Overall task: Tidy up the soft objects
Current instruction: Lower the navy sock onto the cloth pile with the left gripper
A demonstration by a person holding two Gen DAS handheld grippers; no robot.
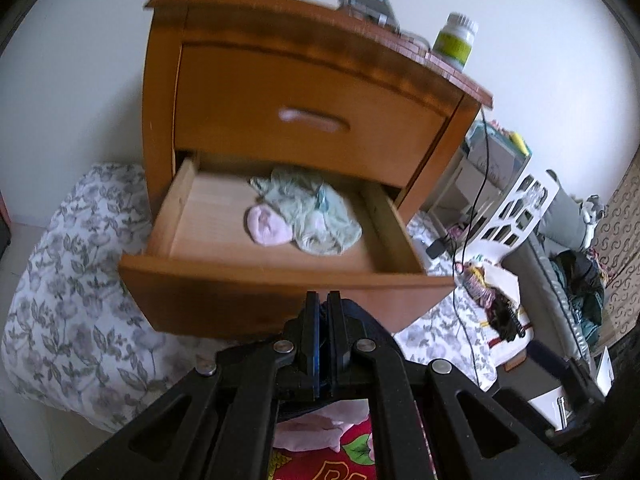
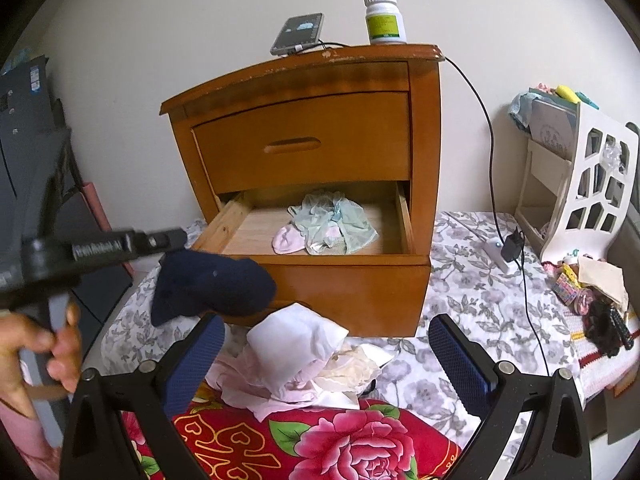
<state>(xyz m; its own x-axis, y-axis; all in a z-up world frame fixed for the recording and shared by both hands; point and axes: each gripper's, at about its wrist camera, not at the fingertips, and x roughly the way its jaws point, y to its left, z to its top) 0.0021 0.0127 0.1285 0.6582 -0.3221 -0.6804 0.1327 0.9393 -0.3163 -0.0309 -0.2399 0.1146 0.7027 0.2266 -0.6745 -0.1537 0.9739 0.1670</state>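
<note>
**Dark sock could miss the drawer**

Left gripper [image 2: 168, 242] clamped shut on navy sock [image 2: 212, 284] — it dangles below the open drawer [image 2: 344, 260] front, could snag there. Right gripper [image 2: 326, 354] wide open, empty, above the pale clothes pile [image 2: 296, 356] on the bed.
</note>
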